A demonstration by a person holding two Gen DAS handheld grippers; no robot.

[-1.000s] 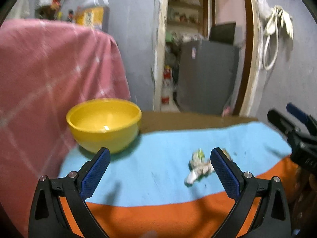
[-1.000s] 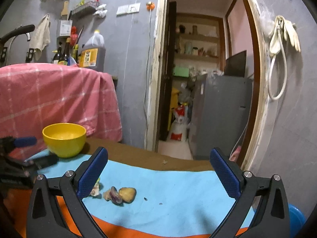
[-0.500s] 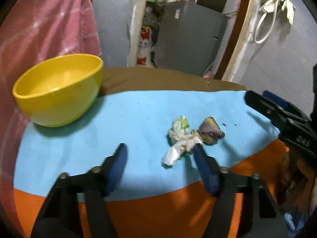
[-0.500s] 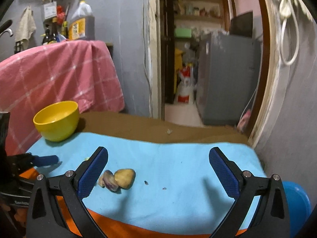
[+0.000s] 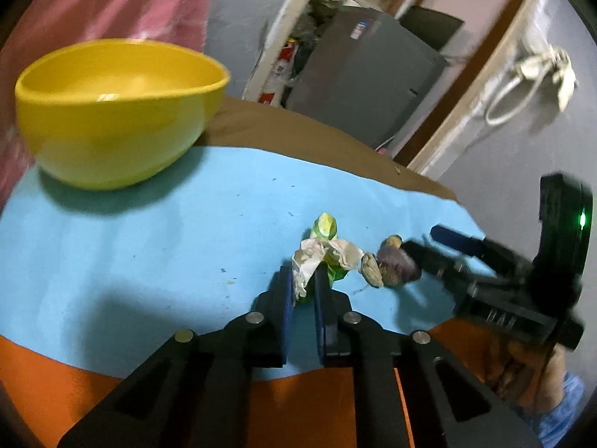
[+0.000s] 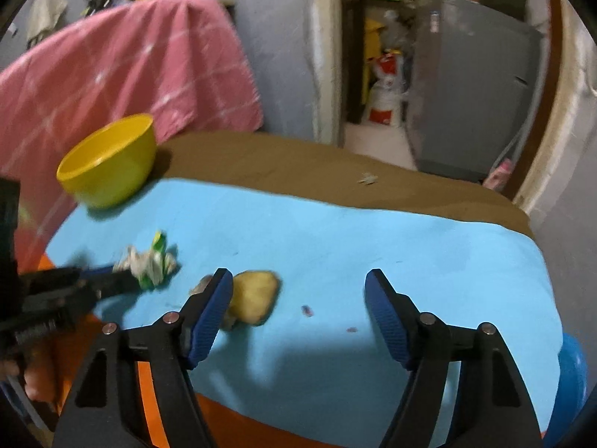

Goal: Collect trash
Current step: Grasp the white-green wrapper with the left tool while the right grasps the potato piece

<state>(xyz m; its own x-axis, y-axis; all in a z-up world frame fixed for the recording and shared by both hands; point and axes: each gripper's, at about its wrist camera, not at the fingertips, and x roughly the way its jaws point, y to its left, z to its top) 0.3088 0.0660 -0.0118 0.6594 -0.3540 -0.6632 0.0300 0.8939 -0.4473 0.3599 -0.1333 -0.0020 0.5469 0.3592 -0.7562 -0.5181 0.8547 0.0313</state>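
left gripper (image 5: 303,283) now pinched shut on the crumpled wrapper (image 5: 324,253) mid-frame on the blue cloth (image 5: 149,246), jaws wide apart a second ago, right gripper (image 6: 298,298) half open, just closing, nothing gripped, potato piece (image 6: 253,295) by its left finger, yellow bowl (image 5: 112,112) upper left, bigger than before

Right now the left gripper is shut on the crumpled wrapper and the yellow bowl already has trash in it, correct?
Not quite: the yellow bowl is empty, as the left wrist view shows. The left gripper is indeed shut on the crumpled wrapper.
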